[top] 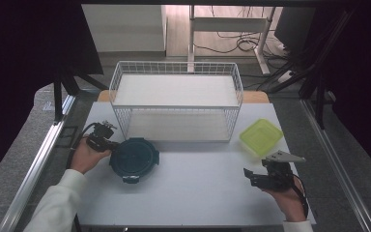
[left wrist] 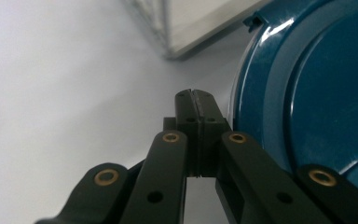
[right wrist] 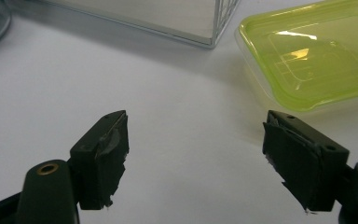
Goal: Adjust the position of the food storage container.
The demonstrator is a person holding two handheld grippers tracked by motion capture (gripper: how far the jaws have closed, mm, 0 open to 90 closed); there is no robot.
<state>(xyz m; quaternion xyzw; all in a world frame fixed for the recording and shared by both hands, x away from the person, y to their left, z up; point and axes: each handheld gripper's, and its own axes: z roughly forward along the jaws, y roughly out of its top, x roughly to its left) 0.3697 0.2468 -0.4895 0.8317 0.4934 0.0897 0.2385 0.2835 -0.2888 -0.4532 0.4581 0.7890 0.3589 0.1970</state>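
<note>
Claw, left, high view: left claw (top: 110, 143) sits at the left rim of the round blue container (top: 134, 156), near the front left of the table (top: 198, 193); whether it pinches anything cannot be told from here.
Claw, right, high view: right claw (top: 251, 178) hovers low over bare table, well apart from the blue container, with the green lid (top: 261, 136) nearer to it.
Rack, high view: white wire rack (top: 176, 99) stands just behind the container.
Left gripper view: jaws of the left claw (left wrist: 195, 95) are pressed together with nothing between them, their tips just beside the container's rim (left wrist: 247, 93); touching or not, I cannot tell.
Container, left gripper view: glossy hard plastic lid with a raised ring and a small latch tab (left wrist: 254, 19); it looks stiff, light and slippery.
Hold, judged: the smooth top offers no grip; the thin rim or a latch tab is likely the best place to pinch.
Right gripper view: right claw (right wrist: 196, 144) stands wide with nothing between the pads; the green lid (right wrist: 314, 58) lies flat ahead of its right jaw, thin and probably flexible.
</note>
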